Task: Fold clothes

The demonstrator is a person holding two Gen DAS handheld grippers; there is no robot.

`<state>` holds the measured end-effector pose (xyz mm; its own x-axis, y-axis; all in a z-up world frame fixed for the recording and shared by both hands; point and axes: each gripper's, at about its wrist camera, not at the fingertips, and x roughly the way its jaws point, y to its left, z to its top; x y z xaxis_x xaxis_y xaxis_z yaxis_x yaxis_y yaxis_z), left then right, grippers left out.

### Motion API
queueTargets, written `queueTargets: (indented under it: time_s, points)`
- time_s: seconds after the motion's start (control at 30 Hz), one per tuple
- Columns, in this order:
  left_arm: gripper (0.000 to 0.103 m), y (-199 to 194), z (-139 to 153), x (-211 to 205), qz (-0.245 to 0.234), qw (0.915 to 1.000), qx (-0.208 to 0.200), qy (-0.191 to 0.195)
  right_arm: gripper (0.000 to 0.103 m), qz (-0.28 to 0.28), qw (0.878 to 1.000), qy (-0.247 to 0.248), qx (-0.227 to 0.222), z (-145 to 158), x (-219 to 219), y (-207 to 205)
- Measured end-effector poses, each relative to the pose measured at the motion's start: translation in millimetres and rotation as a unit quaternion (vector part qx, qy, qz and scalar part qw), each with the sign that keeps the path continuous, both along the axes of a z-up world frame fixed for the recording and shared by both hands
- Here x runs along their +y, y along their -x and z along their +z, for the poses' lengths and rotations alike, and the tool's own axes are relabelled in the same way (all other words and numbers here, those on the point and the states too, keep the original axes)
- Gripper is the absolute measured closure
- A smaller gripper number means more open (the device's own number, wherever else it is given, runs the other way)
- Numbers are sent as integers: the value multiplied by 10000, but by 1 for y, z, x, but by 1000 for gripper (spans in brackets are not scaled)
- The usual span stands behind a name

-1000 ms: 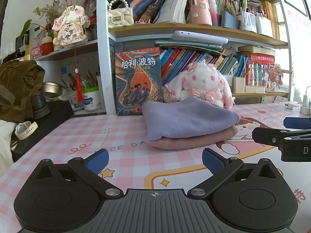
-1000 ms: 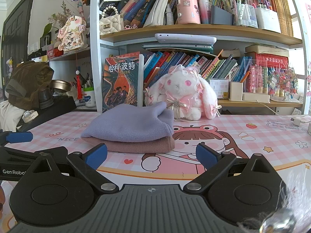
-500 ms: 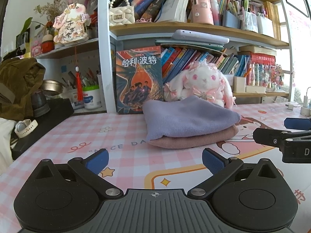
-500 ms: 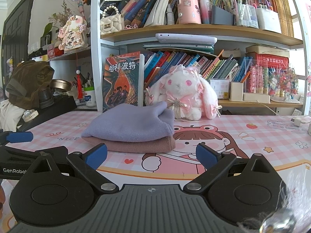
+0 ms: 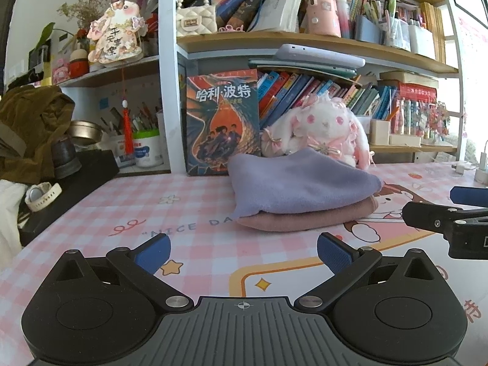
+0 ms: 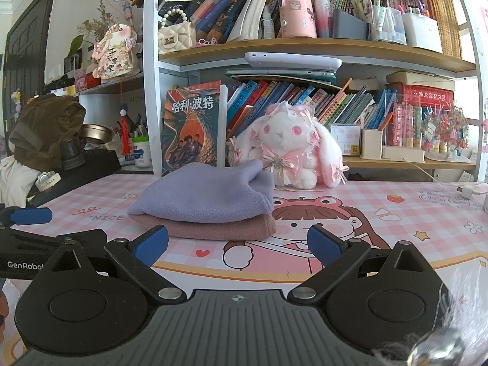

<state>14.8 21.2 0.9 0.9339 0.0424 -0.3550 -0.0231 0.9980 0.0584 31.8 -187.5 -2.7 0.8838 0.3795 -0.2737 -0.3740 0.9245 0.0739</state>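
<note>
Lavender folded cloth tops pink folded cloth; left tool and right tool gape wide, empty.

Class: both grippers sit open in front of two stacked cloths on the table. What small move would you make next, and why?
Probably pull both grippers back. The purple cloth already lies folded on the pink cloth, and the left gripper and right gripper are open, holding nothing; no unfolded garment shows on the table.
</note>
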Motion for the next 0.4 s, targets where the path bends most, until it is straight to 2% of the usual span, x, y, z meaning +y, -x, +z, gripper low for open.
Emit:
queueTargets:
  time_s: [0.4]
  points:
    - [0,2,1,-3,-75,9999,-64,-82,5,-7,10000,-7,7,1,0,0]
